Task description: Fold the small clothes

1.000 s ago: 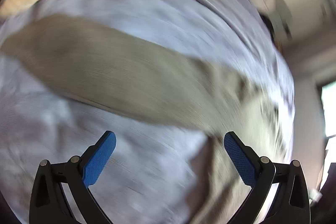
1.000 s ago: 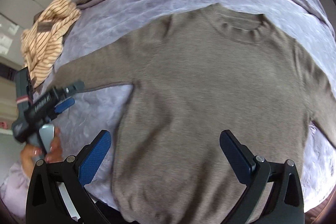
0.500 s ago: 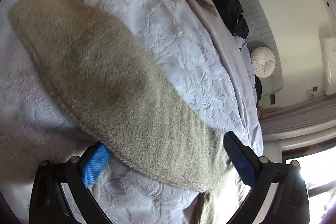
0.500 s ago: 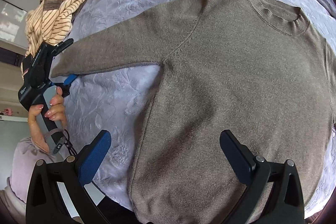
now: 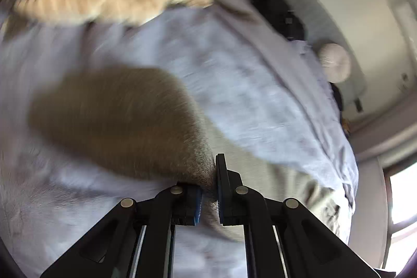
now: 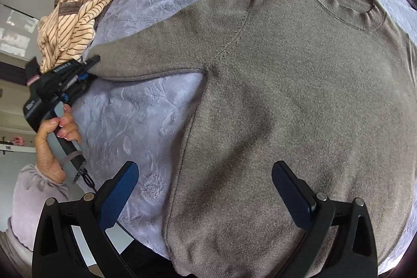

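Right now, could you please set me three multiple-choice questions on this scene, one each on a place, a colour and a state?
1. Where does the striped top lie?
A. Folded on the sweater's chest
B. Bunched on the bedspread beyond the sleeve end
C. Inside the sweater's collar

2. What colour is the sweater?
A. Grey-brown
B. Bright red
C. Navy

3. How do the grippers stand?
A. Both open
B. Left gripper shut on the sleeve, right gripper open
C. Right shut, left open

Answers:
1 B: it sits crumpled past the sleeve end, off the sweater.
2 A: the knit is grey-brown throughout.
3 B: the left pads pinch sleeve fabric, having just closed; the right pads stand wide above the hem.
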### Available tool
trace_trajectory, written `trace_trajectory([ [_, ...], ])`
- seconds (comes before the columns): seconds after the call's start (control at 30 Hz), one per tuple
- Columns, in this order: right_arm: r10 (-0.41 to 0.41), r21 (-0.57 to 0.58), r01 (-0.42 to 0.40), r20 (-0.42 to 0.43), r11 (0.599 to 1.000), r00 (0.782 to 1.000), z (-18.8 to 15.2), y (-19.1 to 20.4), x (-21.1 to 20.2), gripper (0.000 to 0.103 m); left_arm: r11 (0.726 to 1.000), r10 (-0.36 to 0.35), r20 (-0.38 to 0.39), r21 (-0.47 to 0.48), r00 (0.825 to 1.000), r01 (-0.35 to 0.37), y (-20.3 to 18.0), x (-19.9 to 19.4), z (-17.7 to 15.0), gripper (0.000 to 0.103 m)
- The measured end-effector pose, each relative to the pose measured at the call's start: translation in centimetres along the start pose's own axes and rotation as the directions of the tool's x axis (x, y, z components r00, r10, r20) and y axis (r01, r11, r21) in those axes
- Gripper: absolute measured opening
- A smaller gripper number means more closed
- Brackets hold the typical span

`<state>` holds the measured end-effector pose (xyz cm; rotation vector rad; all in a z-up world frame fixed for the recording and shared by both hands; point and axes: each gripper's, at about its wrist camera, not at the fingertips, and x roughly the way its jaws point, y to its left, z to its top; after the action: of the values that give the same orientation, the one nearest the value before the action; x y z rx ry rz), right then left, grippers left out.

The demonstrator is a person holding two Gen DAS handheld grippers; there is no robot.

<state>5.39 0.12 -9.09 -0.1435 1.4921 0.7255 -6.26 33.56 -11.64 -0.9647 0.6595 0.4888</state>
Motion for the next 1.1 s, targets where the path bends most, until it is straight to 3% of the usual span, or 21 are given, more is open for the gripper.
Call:
trace_trajectory([
  [0.13, 0.014, 0.019, -0.015, 0.016, 1.000, 1.000, 0.0, -1.8, -0.9, 0.102, 0.992, -0.076, 0.026, 0.099, 0.997, 0.073, -5.8, -0.7, 0.2, 0.010],
  [0.23, 0.021, 0.030, -0.022, 0.039, 0.999, 0.999, 0.2, -3.9, -2.3, 0.102, 0.972, -0.135, 0.022, 0.197, 0.991, 0.129, -11.3, -0.7, -0.8, 0.010],
  [0.33, 0.016, 0.054, -0.020, 0.077, 0.998, 0.997, 0.3, -6.4, -4.0, 0.102, 0.927, -0.202, -0.033, 0.317, 0.979, 0.201, -18.3, 0.7, -3.5, 0.010],
  [0.47, -0.008, 0.138, -0.008, 0.114, 0.990, 0.993, -0.6, -11.6, -6.0, 0.102, 0.866, -0.232, -0.165, 0.415, 0.959, 0.281, -25.4, 4.3, -8.8, 0.010],
  [0.6, -0.049, 0.256, 0.014, 0.129, 0.967, 0.990, -2.4, -17.3, -7.3, 0.102, 0.805, -0.174, -0.307, 0.503, 0.936, 0.315, -30.4, 9.1, -16.1, 0.010],
  [0.67, -0.069, 0.308, 0.028, 0.124, 0.951, 0.990, -3.5, -19.9, -7.7, 0.102, 0.799, -0.125, -0.366, 0.514, 0.922, 0.312, -31.2, 11.5, -19.0, 0.010],
  [0.77, -0.095, 0.366, 0.049, 0.110, 0.929, 0.989, -4.9, -23.1, -7.9, 0.102, 0.797, -0.004, -0.382, 0.557, 0.924, 0.234, -31.1, 13.7, -22.1, 0.012],
  [0.8, -0.099, 0.377, 0.052, 0.106, 0.925, 0.989, -5.1, -23.9, -8.0, 0.102, 0.791, 0.058, -0.384, 0.581, 0.921, 0.192, -31.1, 14.2, -22.7, 0.017],
  [0.87, -0.107, 0.389, 0.060, 0.100, 0.919, 0.989, -5.2, -24.9, -8.1, 0.102, 0.784, 0.084, -0.381, 0.595, 0.921, 0.174, -30.7, 13.8, -23.3, 0.061],
  [0.93, -0.114, 0.379, 0.069, 0.099, 0.923, 0.989, -4.9, -25.3, -8.1, 0.102, 0.776, 0.090, -0.334, 0.615, 0.938, 0.144, -30.8, 12.2, -22.7, 0.078],
  [1.0, -0.125, 0.346, 0.081, 0.106, 0.935, 0.986, -3.8, -25.1, -8.3, 0.102, 0.767, 0.079, -0.317, 0.625, 0.945, 0.145, -30.7, 10.2, -21.5, 0.078],
  [1.1, -0.146, 0.244, 0.110, 0.132, 0.963, 0.980, -1.5, -22.0, -8.3, 0.102, 0.782, 0.081, -0.246, 0.616, 0.966, 0.091, -28.6, 7.7, -18.3, 0.078],
])
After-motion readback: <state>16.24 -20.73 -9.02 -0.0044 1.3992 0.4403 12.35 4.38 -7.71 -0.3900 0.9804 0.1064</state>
